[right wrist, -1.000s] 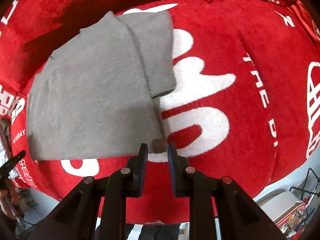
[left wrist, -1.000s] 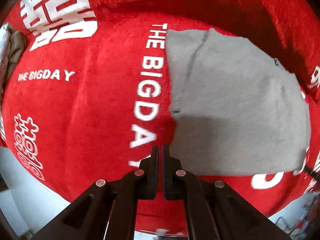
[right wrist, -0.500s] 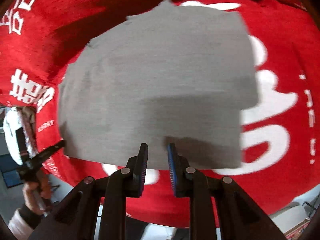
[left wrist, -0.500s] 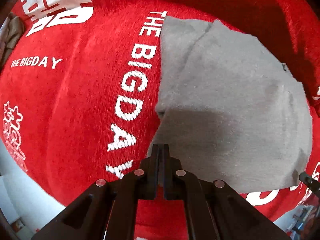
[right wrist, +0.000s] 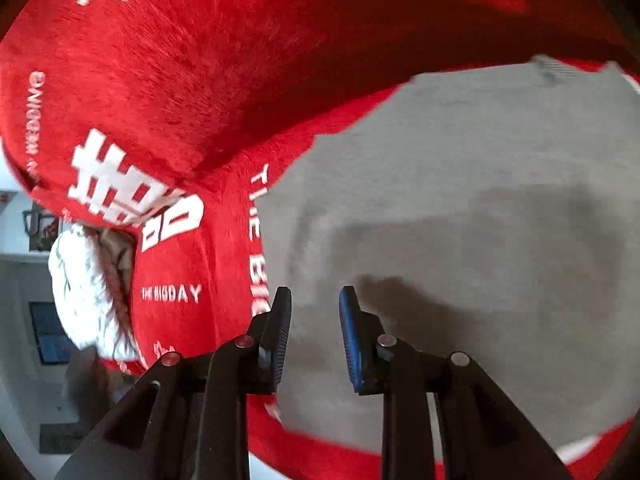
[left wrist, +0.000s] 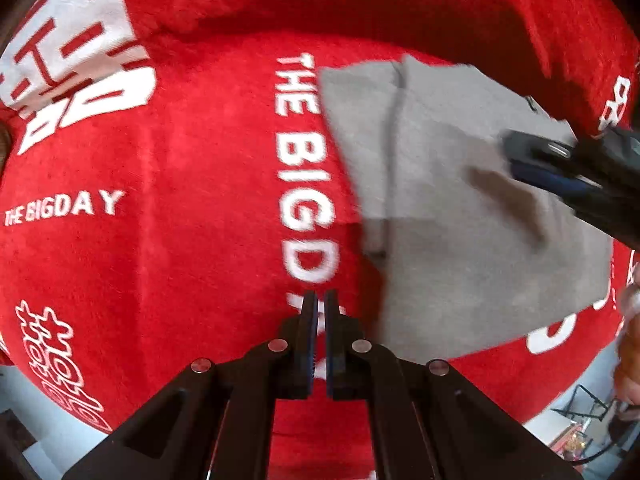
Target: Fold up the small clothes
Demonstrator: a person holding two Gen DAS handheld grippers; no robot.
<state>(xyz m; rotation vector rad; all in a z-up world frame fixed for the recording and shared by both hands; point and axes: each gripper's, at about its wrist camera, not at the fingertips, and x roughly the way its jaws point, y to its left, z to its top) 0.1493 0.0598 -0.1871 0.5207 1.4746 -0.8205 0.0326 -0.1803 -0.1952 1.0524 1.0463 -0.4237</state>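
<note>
A folded grey garment [left wrist: 460,208] lies flat on a red plush blanket [left wrist: 180,200] with white lettering. My left gripper [left wrist: 319,300] is shut and empty, over the blanket just left of the garment's near left corner. My right gripper [right wrist: 314,300] is open and empty, low over the garment [right wrist: 460,220] near its left edge. The right gripper also shows in the left wrist view [left wrist: 568,168], reaching over the garment from the right.
A white and brown bundle of cloth [right wrist: 92,288] lies past the blanket's left edge. A raised fold of the blanket [right wrist: 360,32] runs behind the garment. Floor and furniture show beyond the blanket's near edge [left wrist: 580,400].
My right gripper has swung left across the garment and opened wider. My left gripper has backed off a little to the left of the garment's corner, still shut.
</note>
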